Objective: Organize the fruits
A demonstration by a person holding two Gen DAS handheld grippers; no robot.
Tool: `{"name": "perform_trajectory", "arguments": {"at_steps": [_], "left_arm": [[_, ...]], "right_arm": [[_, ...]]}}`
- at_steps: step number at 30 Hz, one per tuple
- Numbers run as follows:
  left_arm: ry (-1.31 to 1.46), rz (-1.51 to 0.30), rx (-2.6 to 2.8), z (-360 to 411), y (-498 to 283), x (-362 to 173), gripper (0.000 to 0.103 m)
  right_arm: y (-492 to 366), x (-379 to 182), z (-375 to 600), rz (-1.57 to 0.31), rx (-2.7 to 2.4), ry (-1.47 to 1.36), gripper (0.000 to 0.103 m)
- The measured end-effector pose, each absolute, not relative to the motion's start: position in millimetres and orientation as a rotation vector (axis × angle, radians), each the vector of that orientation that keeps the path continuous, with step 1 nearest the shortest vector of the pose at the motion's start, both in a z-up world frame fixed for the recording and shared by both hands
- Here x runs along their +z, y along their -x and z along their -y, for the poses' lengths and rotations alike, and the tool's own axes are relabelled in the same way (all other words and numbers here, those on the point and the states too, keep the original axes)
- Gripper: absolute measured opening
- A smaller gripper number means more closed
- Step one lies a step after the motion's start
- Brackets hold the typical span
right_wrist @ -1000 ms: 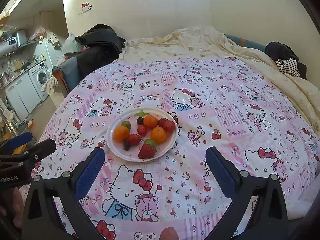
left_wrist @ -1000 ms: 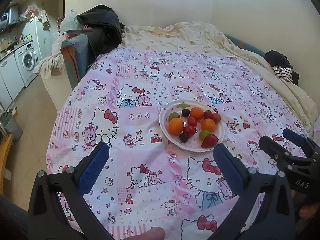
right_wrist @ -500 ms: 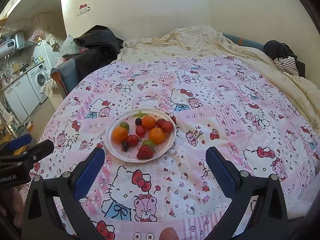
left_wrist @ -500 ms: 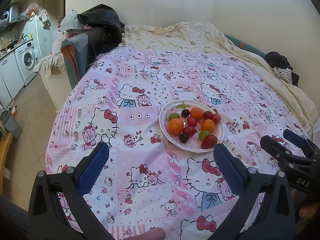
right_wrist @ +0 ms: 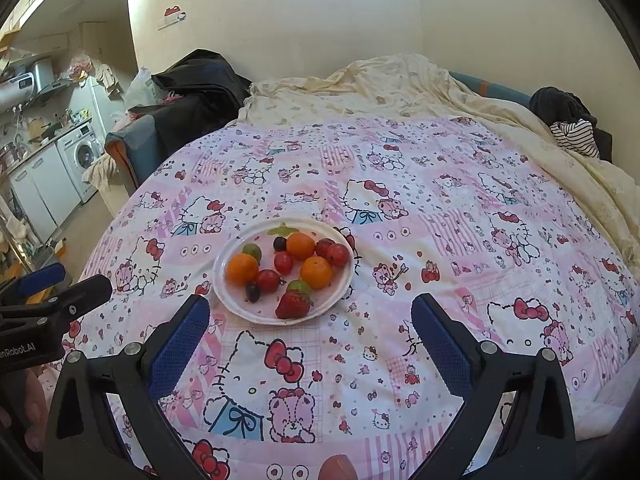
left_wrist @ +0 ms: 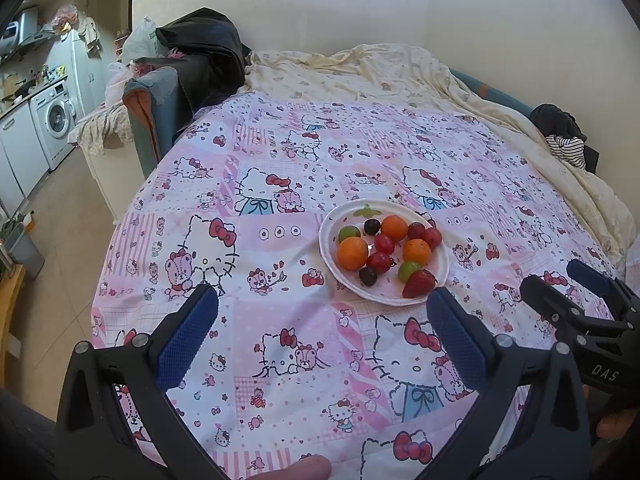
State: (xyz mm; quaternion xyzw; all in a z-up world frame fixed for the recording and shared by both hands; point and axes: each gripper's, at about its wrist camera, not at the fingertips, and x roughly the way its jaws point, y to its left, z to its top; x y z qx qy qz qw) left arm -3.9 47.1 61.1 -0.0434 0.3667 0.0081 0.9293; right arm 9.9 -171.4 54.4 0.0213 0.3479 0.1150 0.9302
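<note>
A white plate [left_wrist: 332, 224] [right_wrist: 224, 292] rests on the pink cartoon-print bedspread. It holds three oranges [left_wrist: 352, 253] [right_wrist: 241, 268], a strawberry [left_wrist: 419, 283] [right_wrist: 293, 305], green grapes [left_wrist: 349, 233], red fruits [right_wrist: 267, 280] and dark grapes [left_wrist: 367, 276]. My left gripper [left_wrist: 322, 304] hovers open above the bedspread, nearer than the plate and a little left of it. My right gripper [right_wrist: 310, 312] is open too, its left finger close to the plate's near edge. Neither holds anything.
A cream blanket [left_wrist: 360, 76] is bunched at the far side. A blue chair with dark clothes [left_wrist: 188, 80] stands at the bed's left corner. Striped clothes [right_wrist: 574, 136] lie at the right. A washing machine [left_wrist: 54, 116] and the floor are off to the left.
Both grippers have stayed open and almost still; the right wrist view has shifted slightly, with the plate sitting a little lower and left.
</note>
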Motion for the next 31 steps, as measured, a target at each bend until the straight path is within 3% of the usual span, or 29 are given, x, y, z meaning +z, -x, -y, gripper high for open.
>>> {"name": "perform_trajectory", "arguments": {"at_steps": [31], "left_arm": [[0.077,-0.754,0.019,-45.4,6.0,56.9,0.103]], "right_arm": [[-9.8,55.2,167.3,-0.709,0.244,-0.03,0.103]]}}
